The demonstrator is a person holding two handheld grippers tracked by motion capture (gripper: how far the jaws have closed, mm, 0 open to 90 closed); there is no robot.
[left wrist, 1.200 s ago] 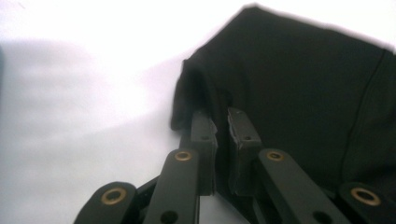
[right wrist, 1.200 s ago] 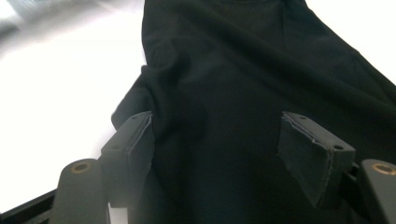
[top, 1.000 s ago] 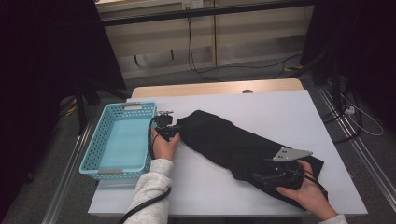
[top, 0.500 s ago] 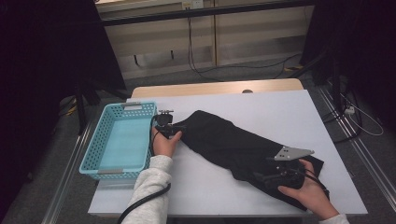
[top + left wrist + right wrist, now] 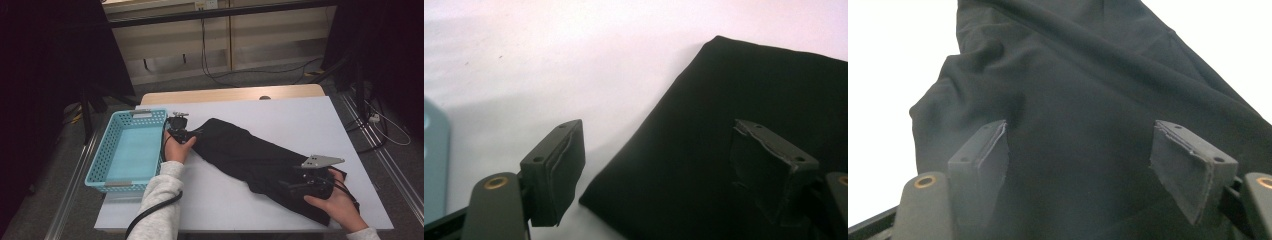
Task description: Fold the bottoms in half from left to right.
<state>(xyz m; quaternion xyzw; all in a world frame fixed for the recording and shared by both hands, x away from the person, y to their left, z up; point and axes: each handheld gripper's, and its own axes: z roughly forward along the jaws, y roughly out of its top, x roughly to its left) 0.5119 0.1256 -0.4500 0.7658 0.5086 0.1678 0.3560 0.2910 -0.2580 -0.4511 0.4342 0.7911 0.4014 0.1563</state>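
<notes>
A black garment (image 5: 255, 160) lies folded in a long strip across the white table (image 5: 300, 120), running from the middle left toward the near right. My left gripper (image 5: 192, 134) sits at the cloth's far-left end, next to the basket, jaws open. In the left gripper view the black garment (image 5: 744, 140) has its corner edge between the spread jaws, nothing pinched. My right gripper (image 5: 287, 186) hovers over the near-right end, open. In the right gripper view the black garment (image 5: 1088, 100) lies wrinkled beneath the wide-apart jaws.
A light blue plastic basket (image 5: 107, 162) stands at the table's left edge, holding nothing. A wooden strip (image 5: 225, 94) borders the far side. Cables lie on the floor beyond. Bare white table surrounds the cloth at the far right and near middle.
The right hand and gripper have shifted slightly along the cloth's near-right end. The left hand has stayed at the far-left end; the cloth looks much the same.
</notes>
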